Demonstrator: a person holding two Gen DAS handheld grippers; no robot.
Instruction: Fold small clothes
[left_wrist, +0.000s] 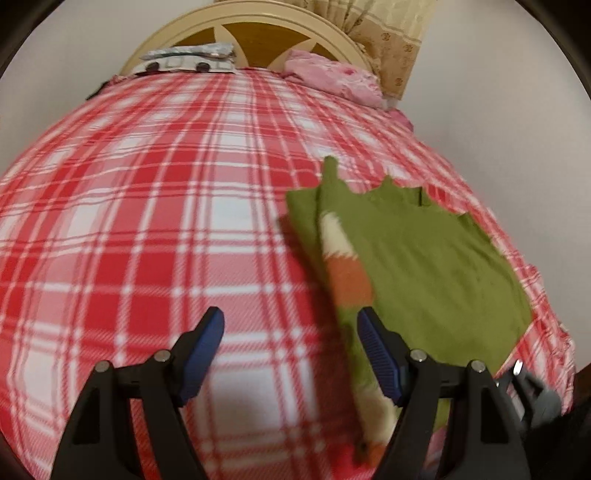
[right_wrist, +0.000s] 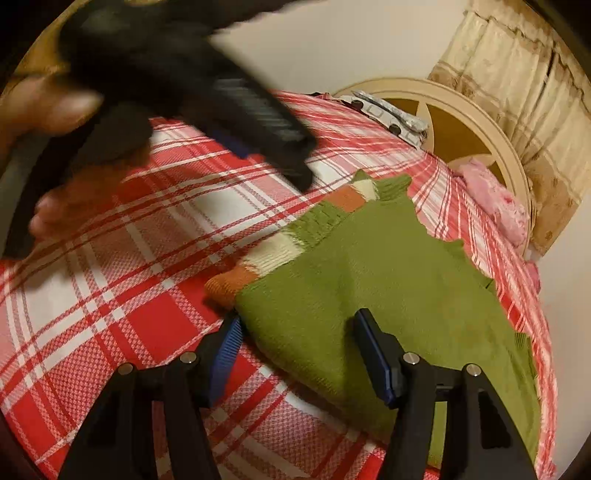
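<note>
A small olive-green knitted garment (left_wrist: 424, 258) with orange and cream stripes lies partly folded on the red-and-white plaid bedspread (left_wrist: 166, 221). My left gripper (left_wrist: 290, 354) is open and empty, just left of the garment's near edge. In the right wrist view the garment (right_wrist: 388, 280) lies flat, its striped sleeve (right_wrist: 280, 251) folded along the left side. My right gripper (right_wrist: 295, 354) is open, its jaws either side of the garment's near left corner. The left gripper (right_wrist: 258, 122) hovers blurred above the bedspread (right_wrist: 110, 295), at upper left.
A cream and brown headboard (left_wrist: 258, 33) stands at the far end of the bed. A pink pillow (left_wrist: 332, 77) and a grey-white patterned item (left_wrist: 188, 59) lie beside it. A beige curtain (right_wrist: 517, 92) hangs behind. The bed edge drops off at right.
</note>
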